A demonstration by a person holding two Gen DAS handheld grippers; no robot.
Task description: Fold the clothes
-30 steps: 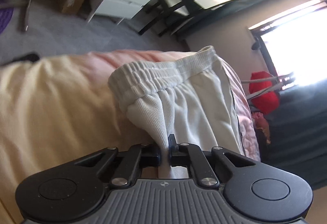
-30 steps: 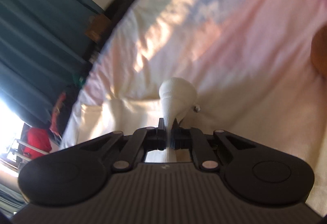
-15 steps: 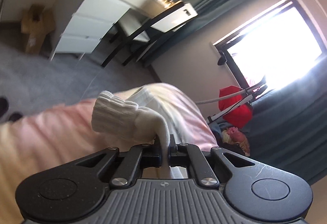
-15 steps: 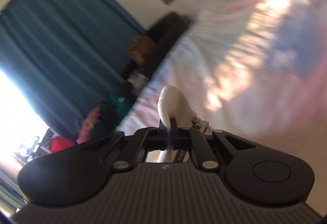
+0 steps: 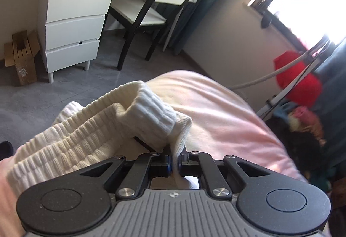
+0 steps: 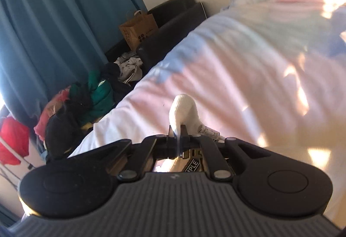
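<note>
While each hand-held gripper [image 5: 175,159] [image 6: 178,132] pinches white ribbed shorts [image 5: 90,135], only the right view shows a tag [image 6: 208,131].

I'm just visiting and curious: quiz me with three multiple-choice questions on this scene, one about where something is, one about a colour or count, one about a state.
1. Where does the brown paper bag stand?
A. by the blue curtain
B. on the bed
C. on the chair

2. How many drawers has the white drawer unit?
A. one
B. three
C. five

3. The left gripper is
A. wide open
B. shut on the white garment
C. holding a box

Answers: 1 A, it sits on the dark sofa near the curtain; 2 B, three fronts show; 3 B, cloth is pinched between its fingers.
</note>
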